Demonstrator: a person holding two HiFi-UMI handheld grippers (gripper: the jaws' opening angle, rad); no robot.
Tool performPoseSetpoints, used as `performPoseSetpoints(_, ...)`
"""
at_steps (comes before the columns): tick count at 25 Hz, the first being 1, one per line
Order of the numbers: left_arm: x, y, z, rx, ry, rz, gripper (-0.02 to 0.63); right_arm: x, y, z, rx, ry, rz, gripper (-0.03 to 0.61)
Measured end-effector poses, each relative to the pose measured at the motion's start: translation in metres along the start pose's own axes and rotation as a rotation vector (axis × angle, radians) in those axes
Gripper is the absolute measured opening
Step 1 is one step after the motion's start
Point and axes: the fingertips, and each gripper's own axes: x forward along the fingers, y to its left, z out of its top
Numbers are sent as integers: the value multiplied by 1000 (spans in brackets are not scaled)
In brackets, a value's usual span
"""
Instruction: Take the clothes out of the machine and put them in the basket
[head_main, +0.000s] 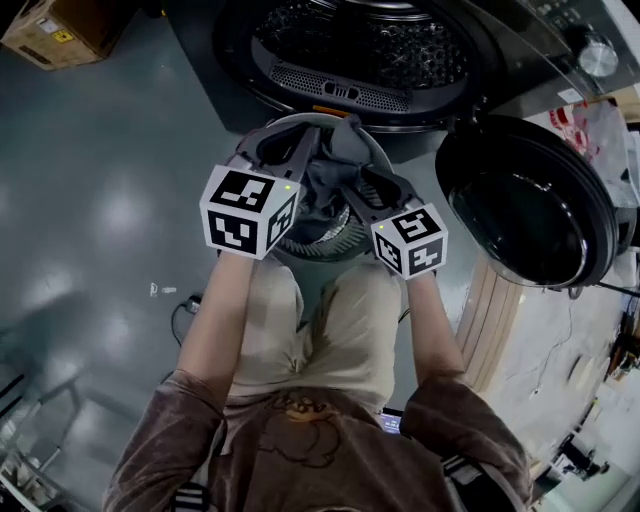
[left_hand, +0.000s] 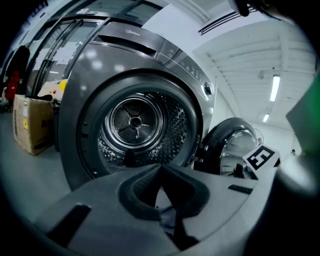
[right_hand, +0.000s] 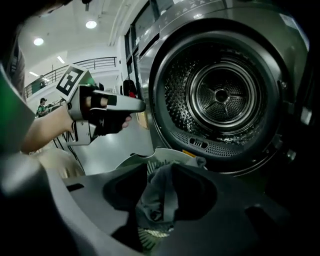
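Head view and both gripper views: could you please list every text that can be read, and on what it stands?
None can be read.
Brand mark on the machine: too small.
Label on the cardboard box: blurred.
Sticker below the machine's opening: blurred.

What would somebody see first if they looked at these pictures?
Probably the big round machine, with its door swung open at the right and its shiny drum showing. Right in front sits a basket of grey clothes, and the right claw over it has some of them between its jaws.
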Motion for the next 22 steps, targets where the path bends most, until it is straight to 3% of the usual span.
performPoseSetpoints(4,-27,-2,42,-27,76,11,3,-35,15,26,57,101,9,166)
performPoseSetpoints(8,-64,-26,115,-17,117,-14,3,-92,31,95,156,84,18,170)
performPoseSetpoints(18,-153,-85,334,46,98,-124,3,-247,44,346,206,-165,-19,167)
performPoseSetpoints(22,-192,-108,399,72,46,-202,3,-300,57,417,204,-294,-38,149)
